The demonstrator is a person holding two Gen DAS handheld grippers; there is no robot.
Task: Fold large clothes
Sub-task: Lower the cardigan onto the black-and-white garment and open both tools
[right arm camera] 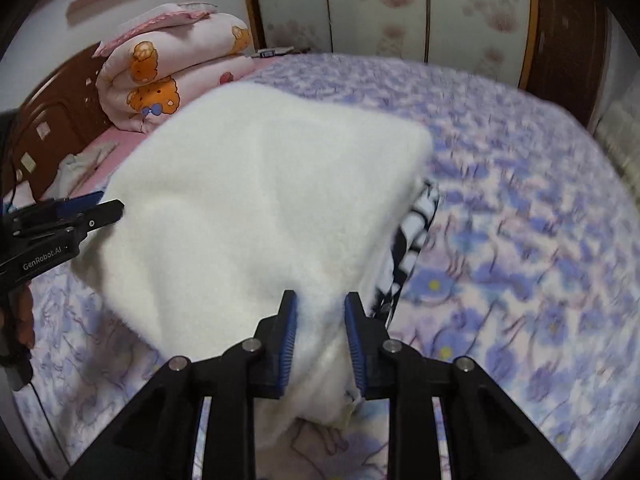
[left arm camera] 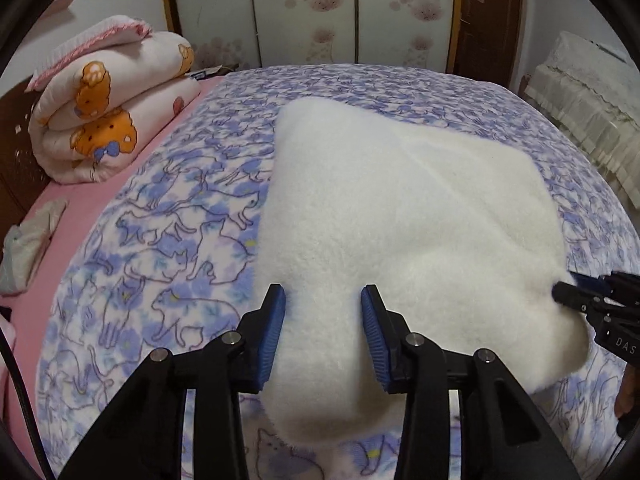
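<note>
White fleece garment (left arm camera: pixel 400 216) bunched between both grippers' part-closed jaws.

A bed (left arm camera: pixel 168 240) bears a white fleece garment (left arm camera: pixel 400 208) and folded quilt (left arm camera: pixel 108 108).

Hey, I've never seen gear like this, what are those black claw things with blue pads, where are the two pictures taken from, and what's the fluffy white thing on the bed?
Those claws are hand-held two-finger grippers; a person carries one in each hand, and each has a camera looking along its fingers. One picture looks out from the left gripper, the other from the right gripper. Each view also shows the other gripper at its edge. Both have a fold of the fluffy white fleece garment between their blue pads, at two places along its near edge. It lies on a bed covered by a purple cat-print blanket. A black-and-white patterned layer peeks from underneath. A rolled pink bear-print quilt sits near the headboard.
</note>
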